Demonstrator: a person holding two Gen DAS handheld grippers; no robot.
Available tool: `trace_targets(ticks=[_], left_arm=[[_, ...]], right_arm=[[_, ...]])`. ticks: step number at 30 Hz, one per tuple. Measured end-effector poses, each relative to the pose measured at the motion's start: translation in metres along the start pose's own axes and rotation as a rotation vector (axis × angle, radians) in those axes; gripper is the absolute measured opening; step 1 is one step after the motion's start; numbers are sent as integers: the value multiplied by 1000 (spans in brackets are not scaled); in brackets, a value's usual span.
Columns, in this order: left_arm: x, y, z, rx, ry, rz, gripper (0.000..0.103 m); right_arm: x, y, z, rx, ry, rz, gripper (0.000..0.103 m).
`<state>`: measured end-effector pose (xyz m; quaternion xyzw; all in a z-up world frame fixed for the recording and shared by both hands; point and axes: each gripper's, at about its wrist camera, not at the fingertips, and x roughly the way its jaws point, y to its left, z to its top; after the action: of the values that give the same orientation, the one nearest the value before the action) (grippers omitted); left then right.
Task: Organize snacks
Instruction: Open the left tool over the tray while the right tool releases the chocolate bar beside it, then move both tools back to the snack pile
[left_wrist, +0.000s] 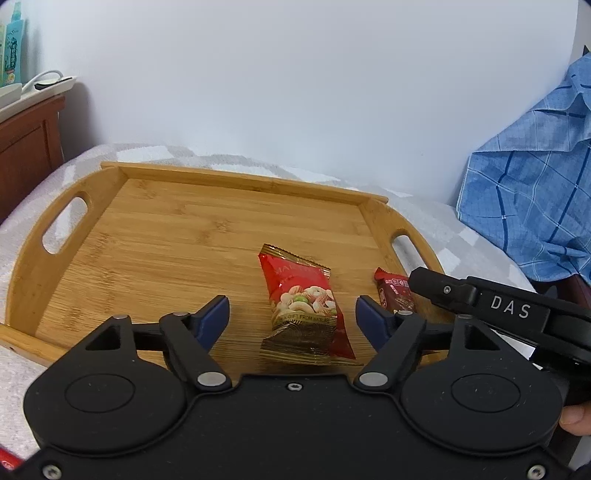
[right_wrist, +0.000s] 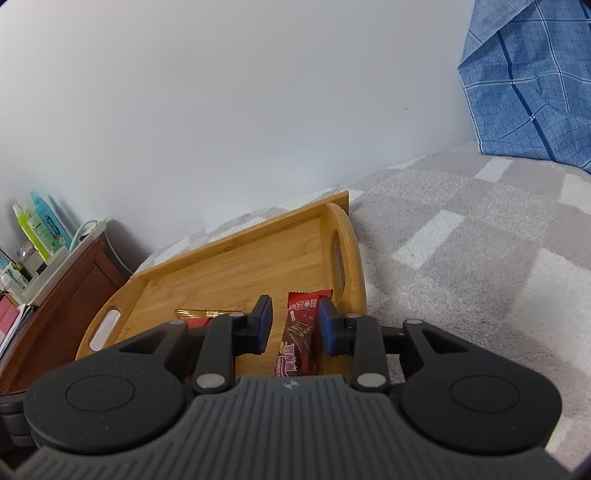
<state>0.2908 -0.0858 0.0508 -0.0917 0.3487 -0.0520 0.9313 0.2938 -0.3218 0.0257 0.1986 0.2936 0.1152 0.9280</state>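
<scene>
Left tongs (left_wrist: 291, 319): we note them wide apart, nut packet (left_wrist: 304, 308) lying untouched between. Right tongs (right_wrist: 295, 325): we note them narrowly parted around chocolate bar (right_wrist: 298, 334), contact unclear.

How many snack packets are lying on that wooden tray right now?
2. A red mixed-nuts packet lies near the front of the bamboo tray; a dark red chocolate wafer bar lies beside it, next to the tray's right handle. The grippers' bodies could hide others.
</scene>
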Motion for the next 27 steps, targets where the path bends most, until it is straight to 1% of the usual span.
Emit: trace_targets(ticks=[6, 12, 14, 17, 19, 23, 25, 27], left_arm=[[-18, 2, -1, 32, -18, 6, 83], [-39, 7, -9, 58, -25, 8, 86], [-47, 9, -12, 57, -21, 7, 86], [-58, 14, -18, 59, -16, 3, 88], [-66, 16, -21, 60, -15, 8, 88], [-83, 22, -28, 51, -23, 15, 90], [-93, 24, -33, 55, -31, 16, 90], [-100, 23, -39, 84, -35, 35, 92]], right_arm=[[-11, 4, -2, -28, -15, -3, 42], [-28, 11, -10, -92, -26, -22, 49], [-35, 14, -11, -98, -29, -22, 58], [-48, 22, -16, -124, -50, -19, 62], [-58, 28, -20, -113, -63, -18, 64], [-74, 34, -31, -23, -92, 27, 69], [-78, 41, -40, -32, -96, 33, 70], [-83, 47, -47, -66, -104, 17, 71]])
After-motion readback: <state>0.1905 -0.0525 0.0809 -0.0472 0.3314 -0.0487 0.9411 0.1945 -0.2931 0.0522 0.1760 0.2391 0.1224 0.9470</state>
